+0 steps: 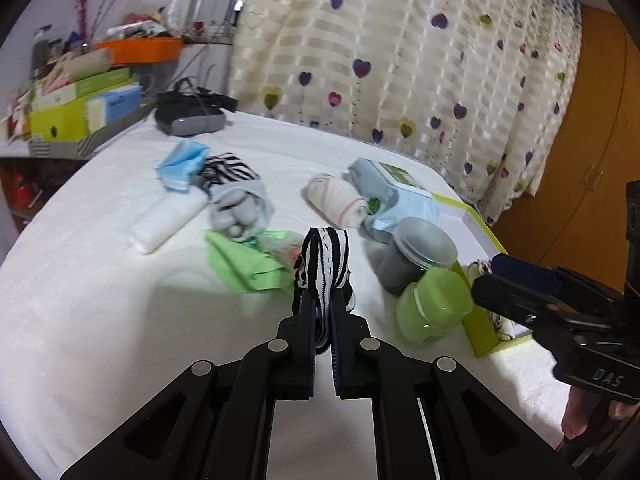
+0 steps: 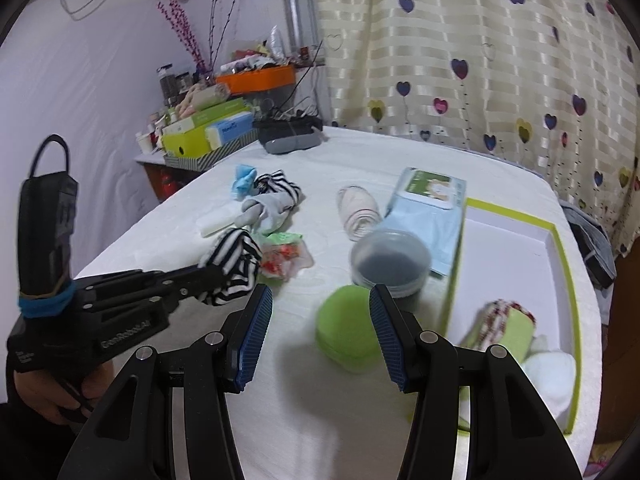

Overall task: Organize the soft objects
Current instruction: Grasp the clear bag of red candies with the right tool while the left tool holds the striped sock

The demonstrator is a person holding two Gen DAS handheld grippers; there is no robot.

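A striped sock [image 1: 325, 264] is being gripped by the left gripper [image 1: 323, 300], whose jaws are being held closed on the fabric; the sock is being lifted clear of the white bed [image 1: 100, 300], with a loop sticking up past the fingertips and the rest hanging down between the fingers. In the right wrist view the same sock [image 2: 234, 268] is being seen bunched at the tip of the left gripper [image 2: 208, 276], just in front of a crumpled green and red wrapper [image 2: 282, 258].

The right gripper [image 2: 320, 320] is being held open and empty, its blue pads [image 2: 256, 332] spread wide above a green jar [image 2: 346, 328]; nothing is being touched by them. A grey jar [image 2: 390, 260] is being shown just behind the green one, touching or nearly touching it.

Other soft things are being left on the bed: a second striped sock [image 2: 278, 188], a grey sock [image 2: 268, 210], a blue mask [image 2: 244, 180], a white roll [image 2: 216, 222], a pink-striped roll [image 2: 360, 212] and a tissue pack [image 2: 430, 216]. A green cloth [image 1: 248, 264] is being seen near the held sock.

At the right, a green-edged box [image 2: 560, 248] is being kept on the bed, with a floral sock [image 2: 508, 328] and a white sock [image 2: 552, 376] lying in its near end.
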